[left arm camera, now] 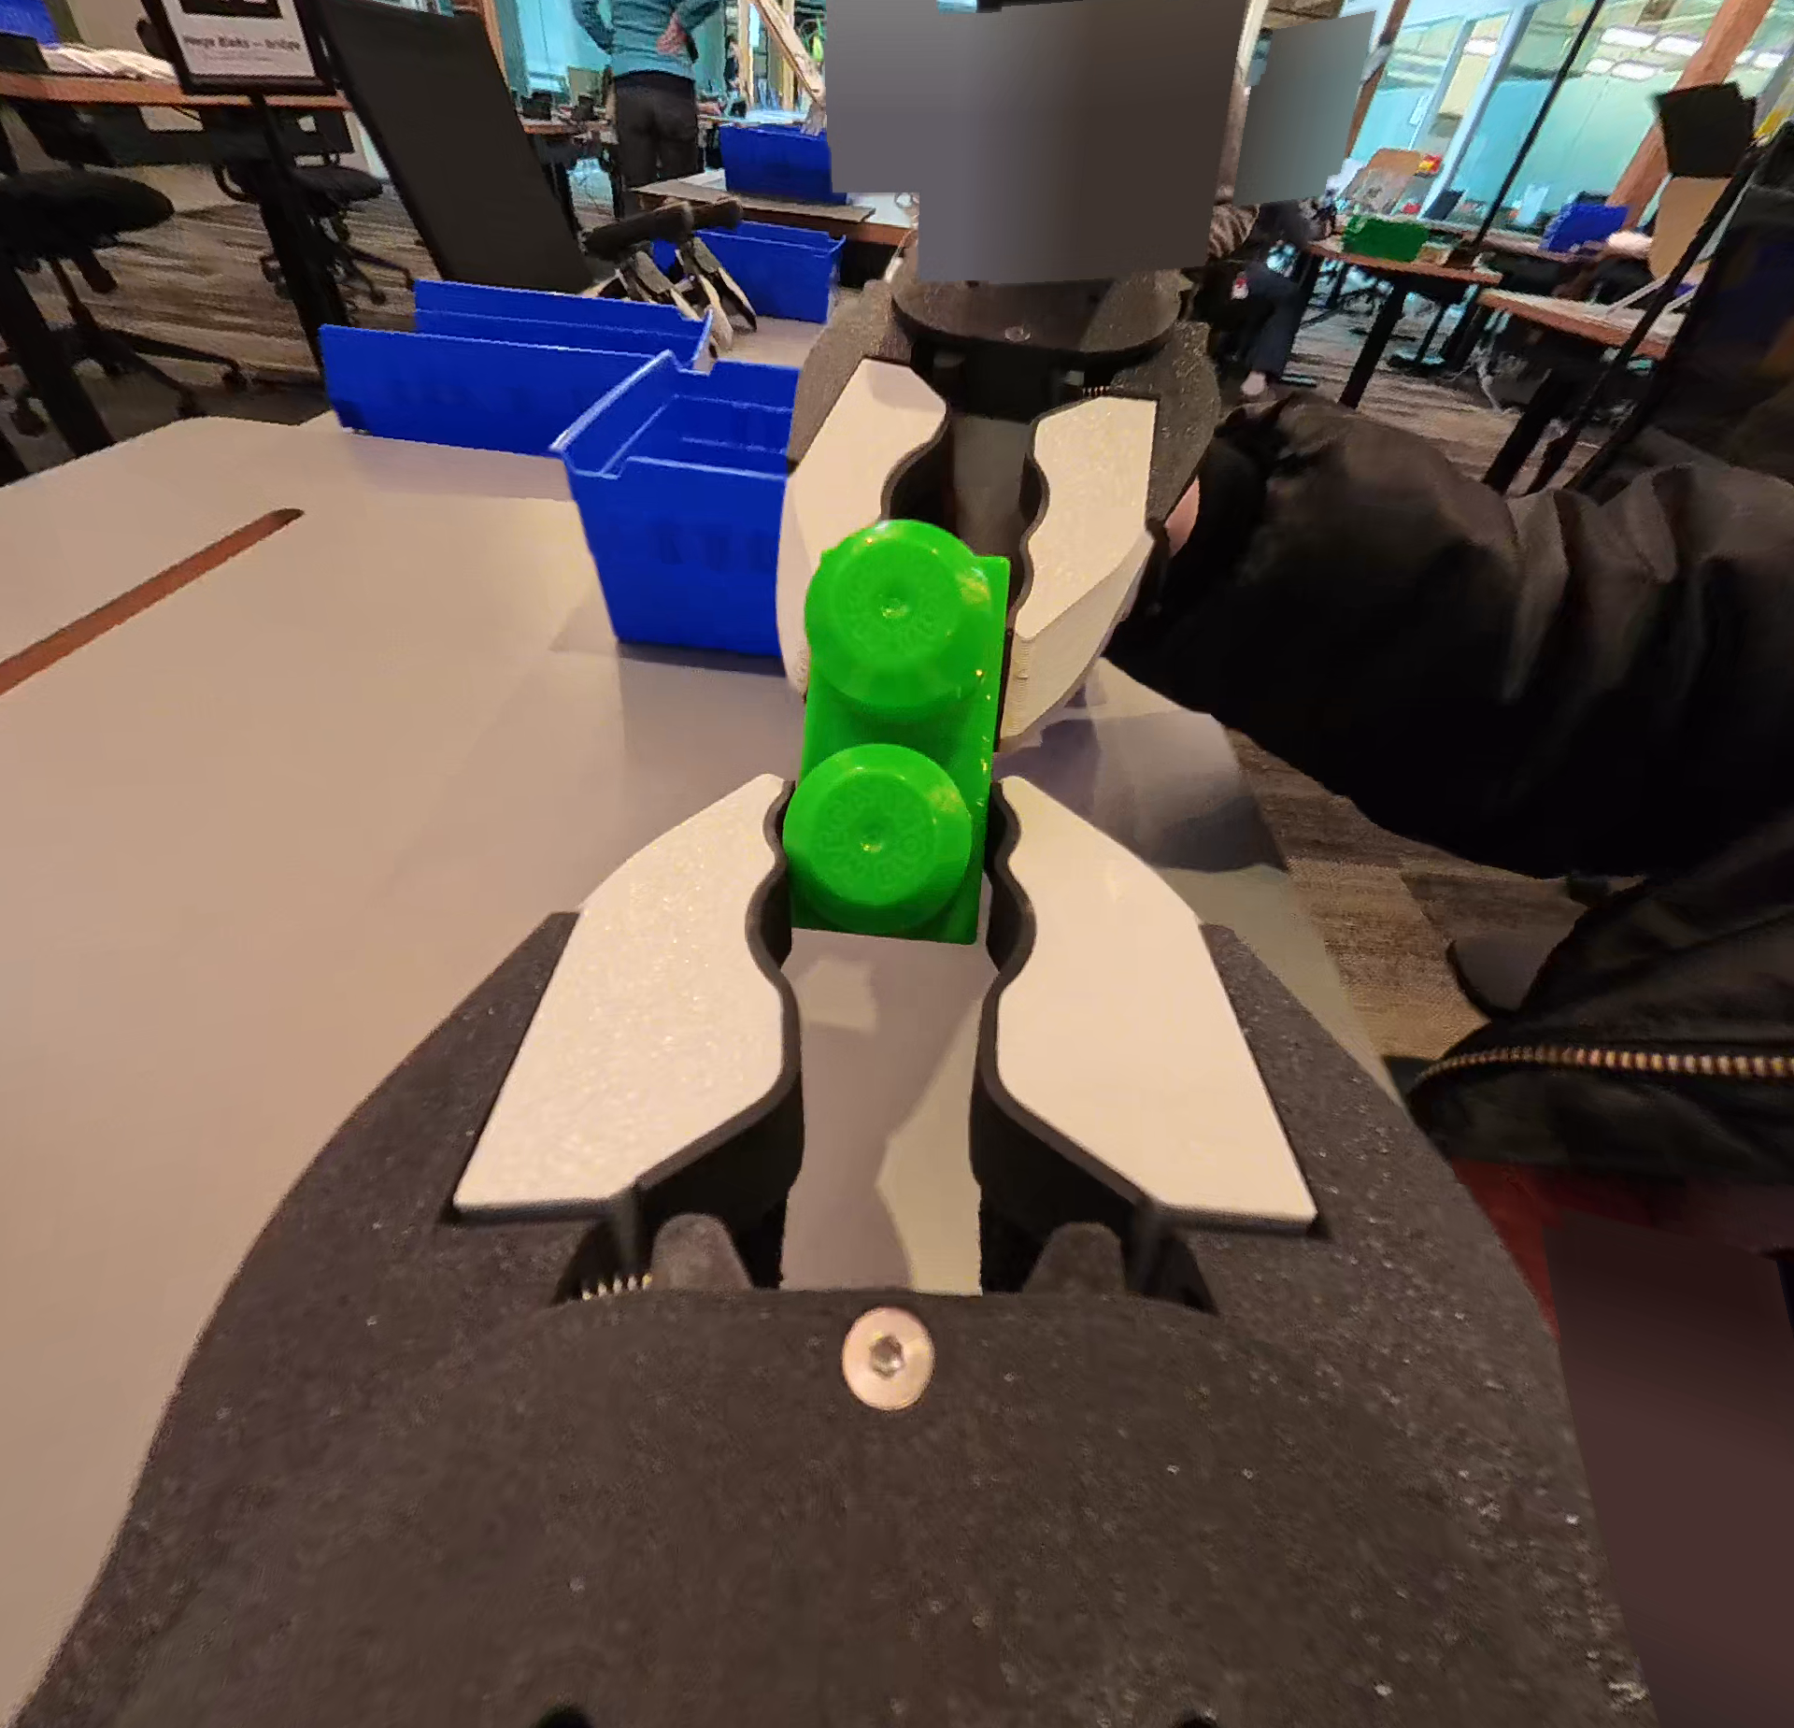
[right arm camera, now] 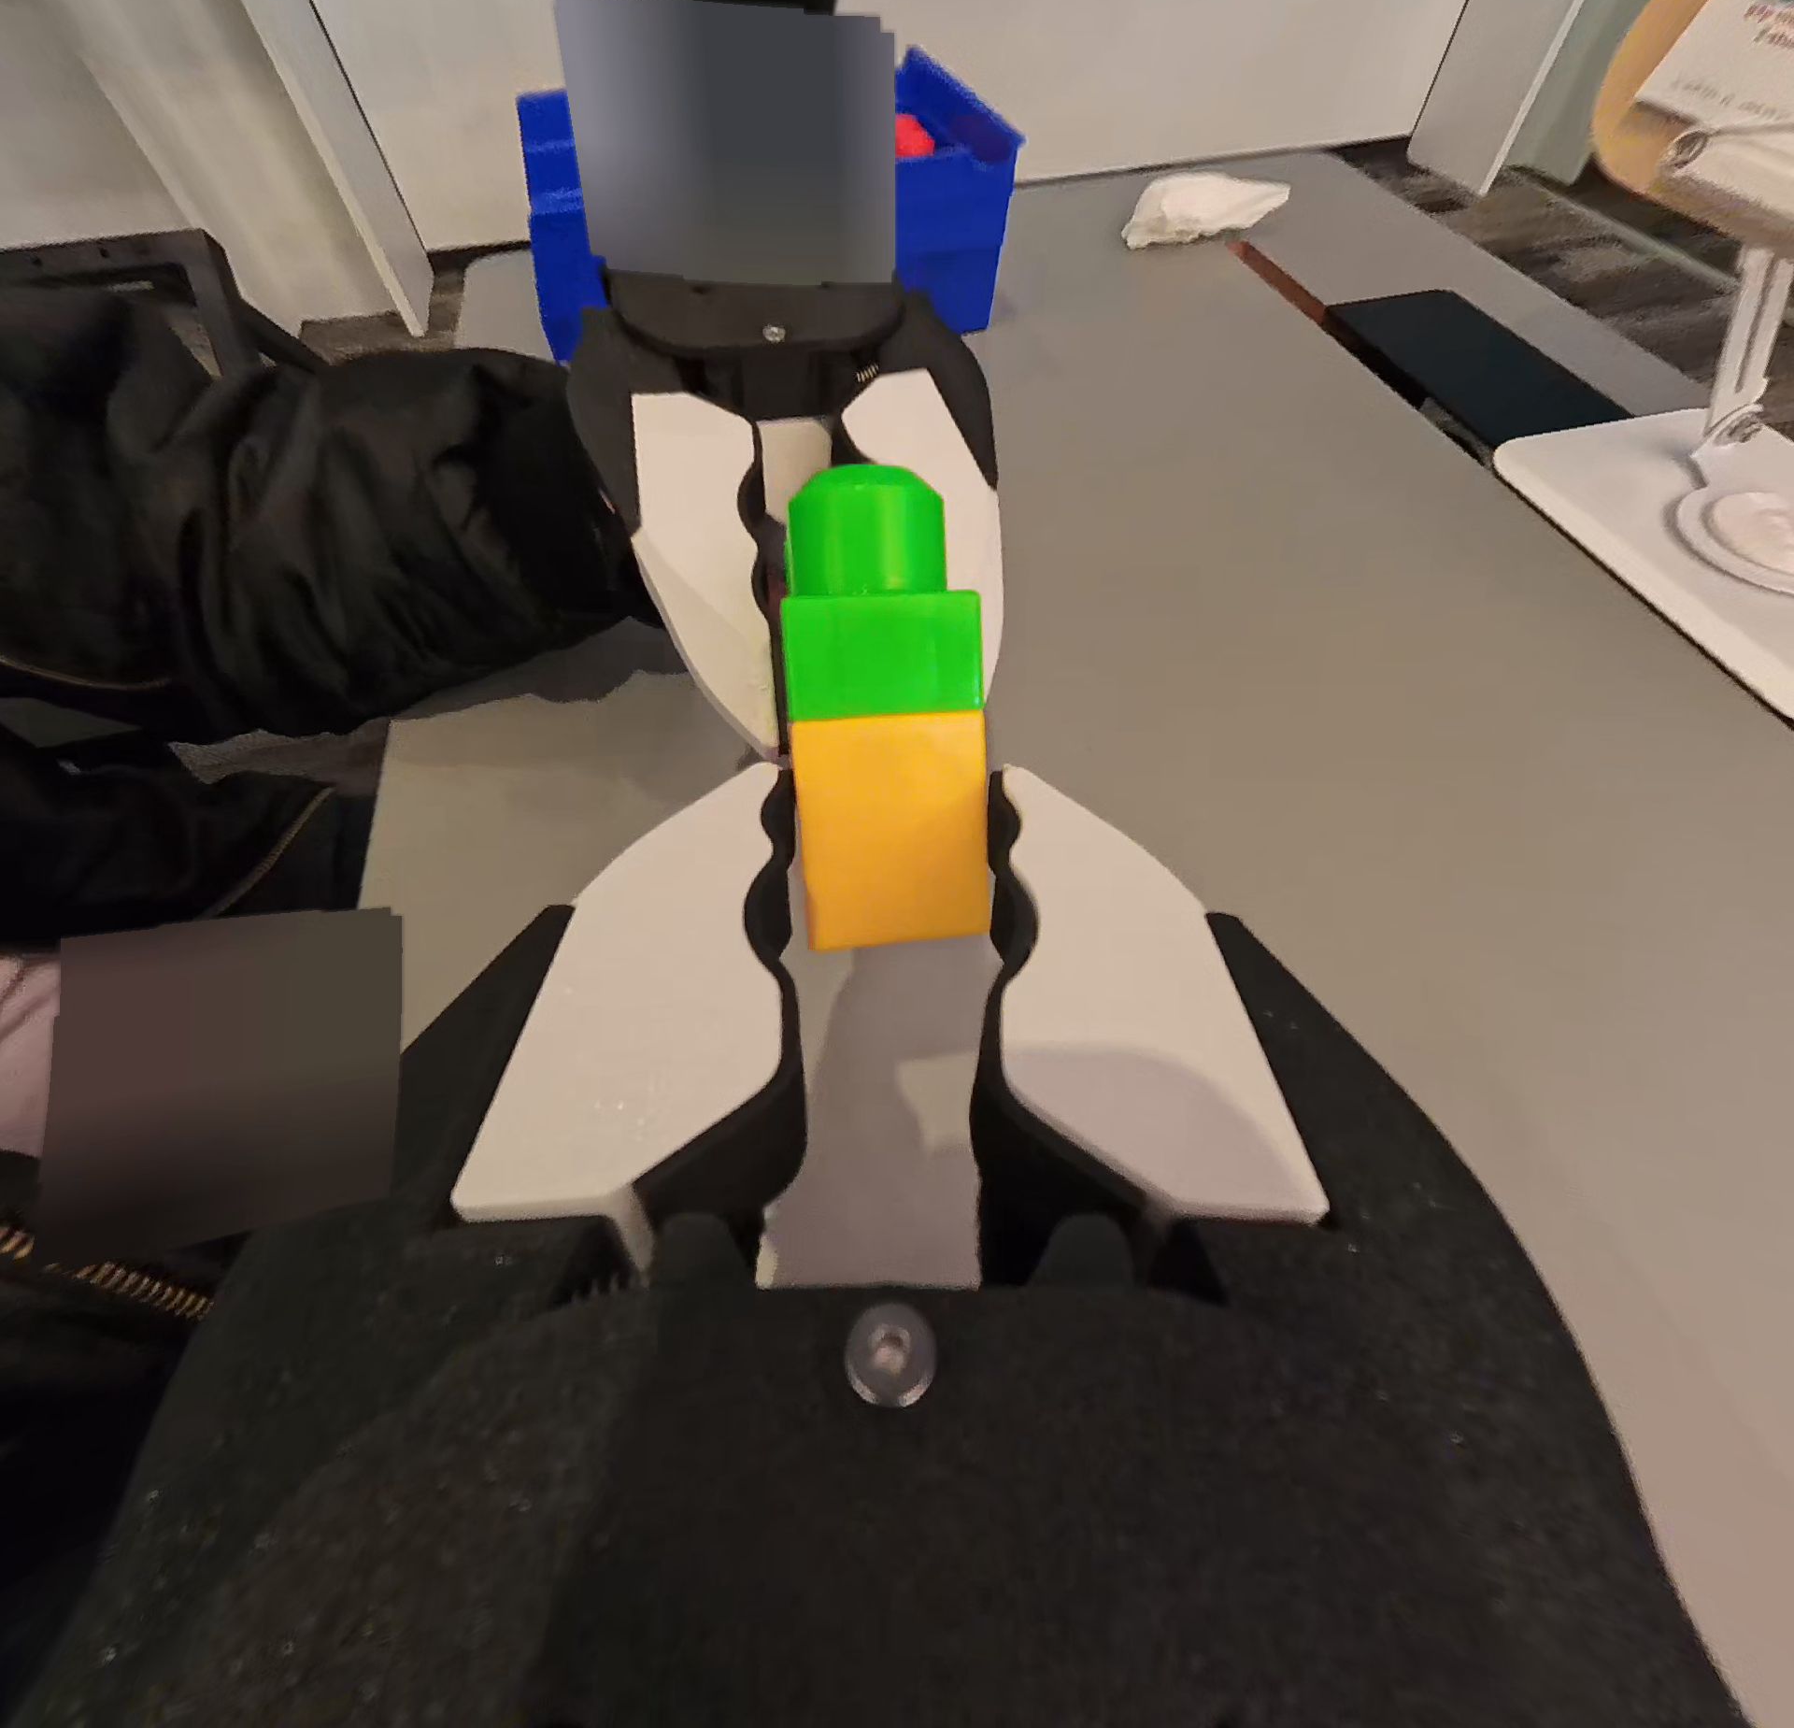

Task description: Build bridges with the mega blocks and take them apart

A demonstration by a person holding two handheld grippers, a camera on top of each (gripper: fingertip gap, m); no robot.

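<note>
In the right wrist view my right gripper is shut on a yellow block. A green block is joined to the yellow block's far end, with one stud pointing up. My left gripper faces me from beyond and is shut on the green block. In the left wrist view my left gripper clamps the green block, whose two studs face the camera. The right gripper stands behind it; the yellow block is hidden there. Both blocks are held above the grey table.
Blue bins stand on the table's far side; spare grippers lie behind them. Another blue bin holds something red. A crumpled white cloth, a black pad and a white stand base are to the right. A dark jacket sleeve is close. Left and right tips are no more than a few centimetres apart.
</note>
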